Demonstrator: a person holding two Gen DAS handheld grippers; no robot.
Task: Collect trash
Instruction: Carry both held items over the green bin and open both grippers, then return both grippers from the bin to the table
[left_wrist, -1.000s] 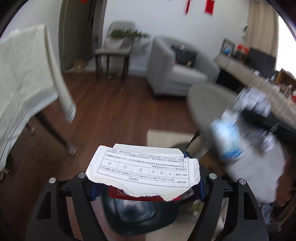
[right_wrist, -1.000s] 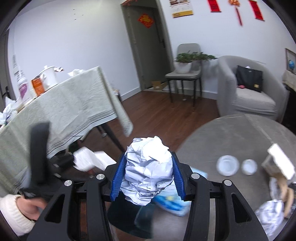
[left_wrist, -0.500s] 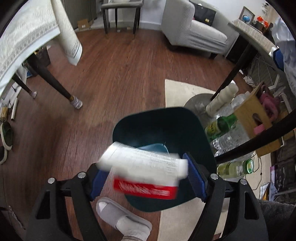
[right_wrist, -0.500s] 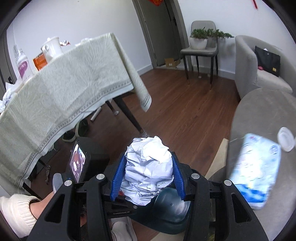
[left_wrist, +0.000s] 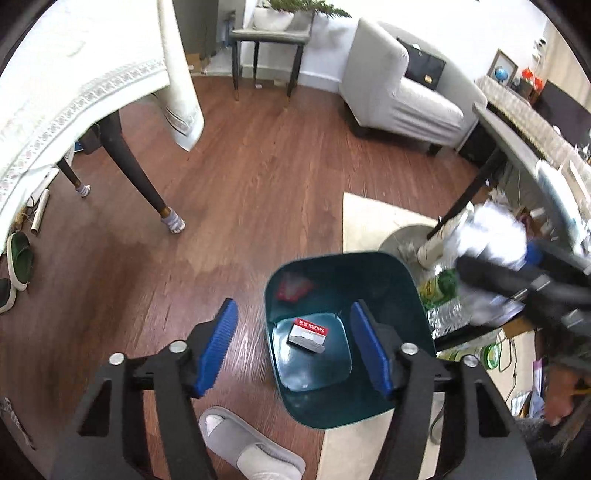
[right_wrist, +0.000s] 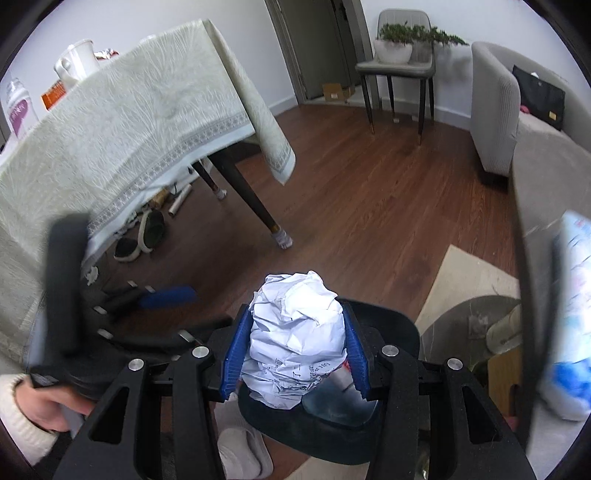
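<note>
Left gripper (left_wrist: 293, 341): jaws spread wide and empty, ribbed blue pads (left_wrist: 218, 345) facing each other above the floor and the bin's near edge.
Right gripper (right_wrist: 293, 354): jaws closed on a paper ball (right_wrist: 295, 350), which fills the gap between the blue pads and rises above them.
Paper ball: crumpled white printed sheet, creased, soft and springy; likely to expand once released.
Bin (left_wrist: 384, 269): dark teal plastic, smooth and glossy, rounded-square mouth tapering to a paler base; stands on the floor at the rug's edge, directly beneath both grippers.
Small box (left_wrist: 308, 335): flat card pack with a red band, lying on the bin's base; a red wrapper (left_wrist: 293, 288) rests against the inner wall.
Step in hand: one piece is already in the bin; the paper ball is poised over the bin's mouth, judged ready for dropping.
Next move: open the right jaws squarely over the mouth, since the light ball could catch on a pad or bounce off the rim.
Surroundings: wooden plank floor (left_wrist: 258, 177), pale rug (left_wrist: 369, 218), grey slipper (left_wrist: 251, 446), table with patterned cloth (right_wrist: 122, 122).
</note>
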